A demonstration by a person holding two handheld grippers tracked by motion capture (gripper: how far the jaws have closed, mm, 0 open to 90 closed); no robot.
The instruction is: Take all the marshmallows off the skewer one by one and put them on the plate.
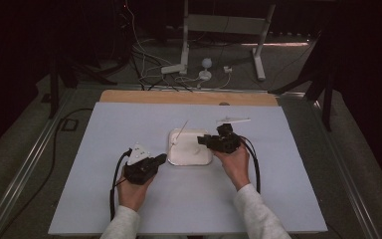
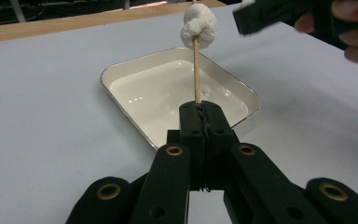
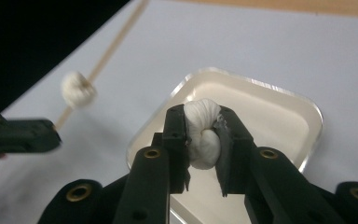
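Observation:
A white enamel tray (image 1: 206,159) lies mid-table on the white sheet. My left gripper (image 1: 163,158) sits at the tray's left side, shut on the low end of a thin wooden skewer (image 2: 196,70). The skewer slants up over the tray and has a white marshmallow (image 2: 198,28) threaded on it. My right gripper (image 1: 200,141) hangs over the tray's right part, shut on a second white marshmallow (image 3: 204,135) that bulges between its pads. In the right gripper view the skewered marshmallow (image 3: 78,88) is off to the left, apart from the held one.
The tray's inside (image 2: 168,88) is bare and glossy. The white sheet (image 1: 129,124) covers the table, and a wooden edge (image 1: 189,97) shows at the far side. Cables and stand legs (image 1: 184,64) lie on the floor beyond it.

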